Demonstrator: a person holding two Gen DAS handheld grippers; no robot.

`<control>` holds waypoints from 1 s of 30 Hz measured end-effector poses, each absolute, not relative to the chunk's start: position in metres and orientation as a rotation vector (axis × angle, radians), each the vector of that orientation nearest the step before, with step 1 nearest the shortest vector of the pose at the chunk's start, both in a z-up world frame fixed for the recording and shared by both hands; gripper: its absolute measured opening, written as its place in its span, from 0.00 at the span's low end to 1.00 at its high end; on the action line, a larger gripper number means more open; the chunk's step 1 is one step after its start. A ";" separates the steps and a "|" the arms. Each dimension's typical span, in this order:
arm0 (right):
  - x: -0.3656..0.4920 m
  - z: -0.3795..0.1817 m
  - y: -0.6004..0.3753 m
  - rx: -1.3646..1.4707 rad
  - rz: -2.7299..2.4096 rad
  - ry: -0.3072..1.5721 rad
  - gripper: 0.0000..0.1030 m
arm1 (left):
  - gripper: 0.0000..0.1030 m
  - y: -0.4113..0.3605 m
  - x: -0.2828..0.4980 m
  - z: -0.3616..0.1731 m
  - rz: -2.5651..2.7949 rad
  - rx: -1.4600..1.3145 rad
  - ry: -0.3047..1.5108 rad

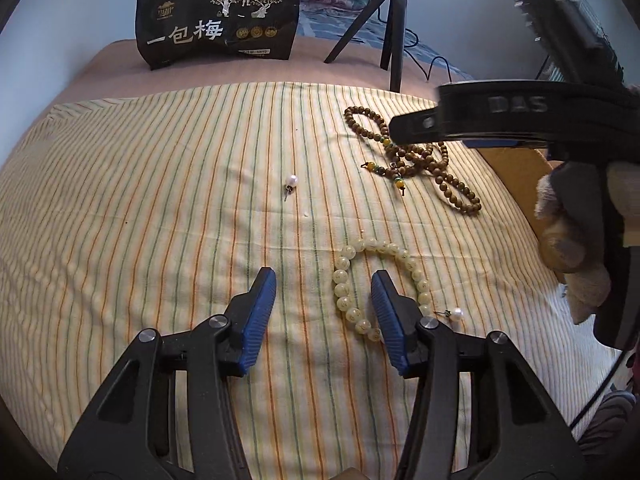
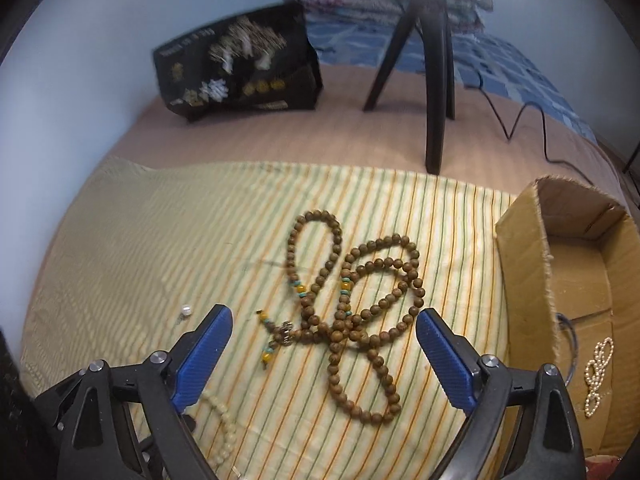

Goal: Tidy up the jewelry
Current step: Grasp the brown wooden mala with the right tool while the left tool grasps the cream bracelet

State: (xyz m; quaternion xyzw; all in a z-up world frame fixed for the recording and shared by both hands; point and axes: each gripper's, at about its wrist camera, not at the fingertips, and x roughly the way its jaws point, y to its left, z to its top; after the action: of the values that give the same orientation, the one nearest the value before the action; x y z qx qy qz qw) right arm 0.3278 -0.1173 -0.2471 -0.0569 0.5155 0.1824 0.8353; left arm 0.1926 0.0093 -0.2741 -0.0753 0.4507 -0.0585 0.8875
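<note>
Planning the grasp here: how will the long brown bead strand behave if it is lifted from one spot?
The brown bead strand lies in crossed loops on the striped cloth, so it probably hangs limp and trails rather than lifting whole. Its round, smooth-looking beads may slip between jaws. The crossings could snag or tangle.

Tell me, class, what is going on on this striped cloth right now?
A person holding a gripper in each hand is sorting jewelry. The left gripper is open over the pale bead bracelet, one finger inside its loop. The right gripper is open above the tangled brown bead necklace, gripping nothing. Two pearl earrings lie loose. A pearl strand already lies in the cardboard box.
</note>
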 end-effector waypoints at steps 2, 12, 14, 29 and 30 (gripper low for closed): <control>0.335 -0.255 -0.117 -0.106 0.373 1.119 0.91 | 0.49 0.007 0.193 -0.275 -0.120 -0.145 0.932; 0.357 -0.282 -0.114 -0.085 0.307 1.209 0.93 | 0.31 0.004 0.195 -0.278 -0.092 -0.130 0.912; 0.358 -0.283 -0.110 -0.113 0.299 1.212 0.90 | 0.24 0.006 0.194 -0.278 -0.087 -0.139 0.911; 0.346 -0.270 -0.127 -0.095 0.302 1.173 0.11 | 0.05 0.018 0.193 -0.274 -0.091 -0.226 0.924; 0.343 -0.269 -0.127 -0.090 0.308 1.171 0.11 | 0.05 0.019 0.192 -0.273 -0.089 -0.232 0.924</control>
State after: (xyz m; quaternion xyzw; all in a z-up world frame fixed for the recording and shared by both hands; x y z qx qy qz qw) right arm 0.3433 -0.1272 -0.2693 -0.0421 0.5503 0.1447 0.8212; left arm 0.1920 0.0192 -0.2730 -0.1118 0.4445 -0.0428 0.8877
